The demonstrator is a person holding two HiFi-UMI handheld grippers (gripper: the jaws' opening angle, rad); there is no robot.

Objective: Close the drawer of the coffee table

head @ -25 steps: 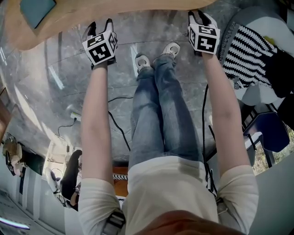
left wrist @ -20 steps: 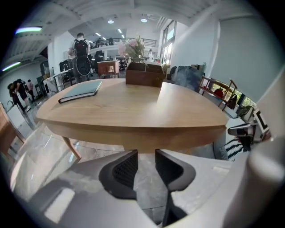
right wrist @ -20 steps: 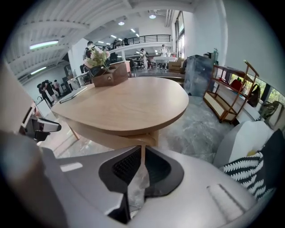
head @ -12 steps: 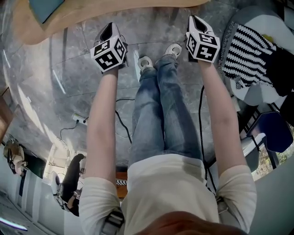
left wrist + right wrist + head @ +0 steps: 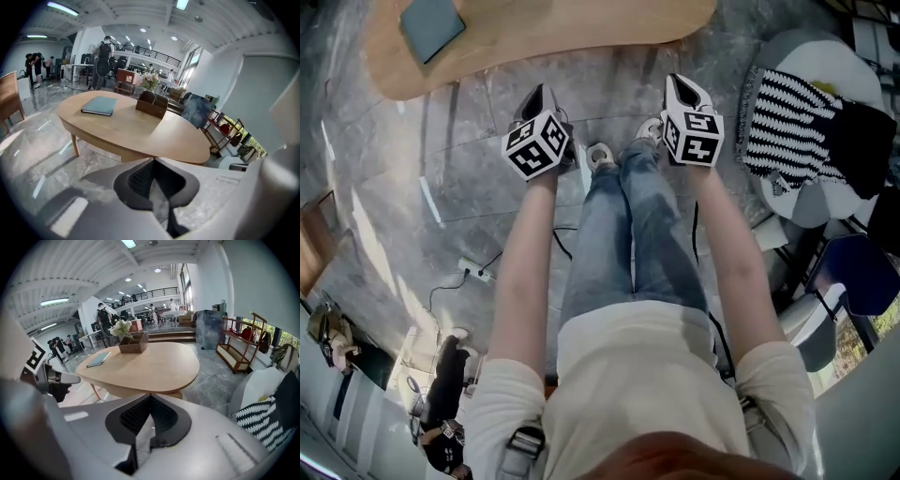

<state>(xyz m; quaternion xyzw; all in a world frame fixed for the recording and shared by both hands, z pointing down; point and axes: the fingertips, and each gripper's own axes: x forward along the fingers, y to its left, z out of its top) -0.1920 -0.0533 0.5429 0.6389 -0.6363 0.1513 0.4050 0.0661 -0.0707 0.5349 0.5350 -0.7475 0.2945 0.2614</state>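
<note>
The oval wooden coffee table (image 5: 562, 28) stands across the top of the head view with a teal book (image 5: 431, 26) on it. In the left gripper view the table (image 5: 136, 131) lies well ahead, and the panel under its top looks flush, with no drawer sticking out. My left gripper (image 5: 534, 96) hangs over the floor short of the table edge, jaws shut and empty (image 5: 154, 161). My right gripper (image 5: 677, 84) is level with it on the right, also shut on nothing (image 5: 150, 397). Neither touches the table.
A wooden box with flowers (image 5: 152, 101) stands on the tabletop. A white chair with a striped cushion (image 5: 797, 112) is at the right. A power strip and cable (image 5: 473, 272) lie on the grey floor at the left. My feet (image 5: 600, 155) stand between the grippers.
Both grippers have drawn back from the table's near edge and risen towards me. More of the tabletop and the book has come into the head view.
</note>
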